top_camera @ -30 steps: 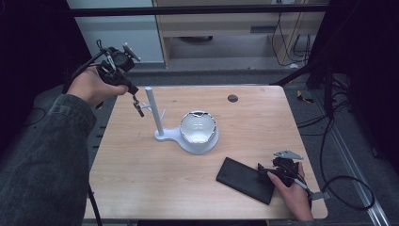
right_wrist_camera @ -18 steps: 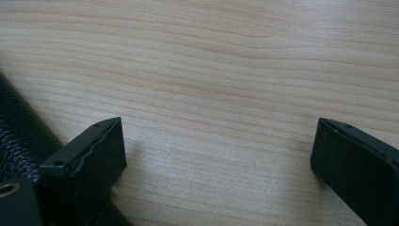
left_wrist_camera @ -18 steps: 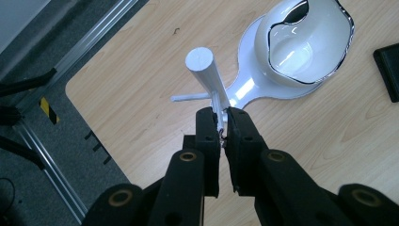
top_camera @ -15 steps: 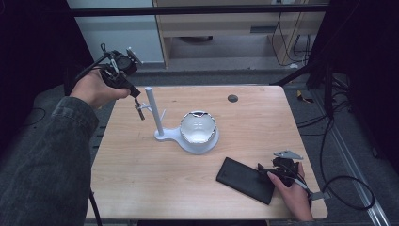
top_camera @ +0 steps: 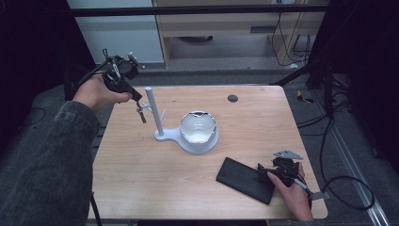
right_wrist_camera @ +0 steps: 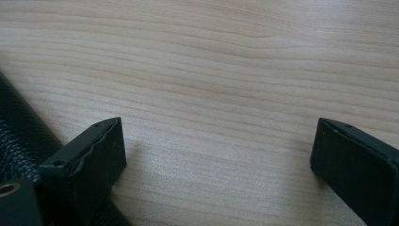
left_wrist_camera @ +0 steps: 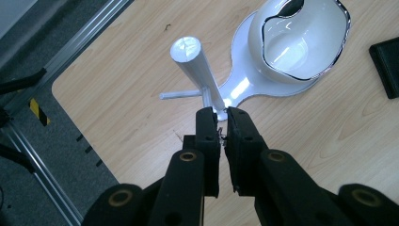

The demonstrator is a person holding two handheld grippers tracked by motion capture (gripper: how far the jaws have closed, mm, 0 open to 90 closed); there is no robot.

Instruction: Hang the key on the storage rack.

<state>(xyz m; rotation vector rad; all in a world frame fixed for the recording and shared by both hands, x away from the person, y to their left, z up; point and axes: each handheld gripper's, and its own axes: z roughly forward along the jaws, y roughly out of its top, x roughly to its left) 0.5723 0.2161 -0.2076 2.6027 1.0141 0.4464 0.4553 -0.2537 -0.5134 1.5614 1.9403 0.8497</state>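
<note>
Seemingly, the job was about hanging a small piece of jewellery on a white stand [top_camera: 155, 113], and it looked close to its final step but not finished. The stand, a tall white post with thin side pegs joined to a round white dish [top_camera: 199, 132], stood near the middle of the wooden tabletop [top_camera: 141, 179]. I will use that stand as the landmark.

Just to the left of the post and level with its pegs, the left gripper [left_wrist_camera: 223, 123] was held in the air, angled down toward the stand. Its fingers [left_wrist_camera: 208, 136] were pressed nearly together, pinching a tiny metal trinket [left_wrist_camera: 220, 134], too small to identify; in the high view it dangled below the gripper [top_camera: 140, 115], close beside a peg but apparently not yet hooked on. What remained, by my judgement, was to carry the trinket onto a peg and let go.

Well away from the stand, toward the near right corner of the tabletop, the right gripper [right_wrist_camera: 216, 155] rested low over the wood. Its fingers [right_wrist_camera: 89, 150] were spread wide and held nothing. One finger sat against the edge of a flat black case [top_camera: 247, 179], which lay closed between the stand and that hand. A small dark disc [top_camera: 232, 98] lay beyond the stand, near the far edge.
</note>
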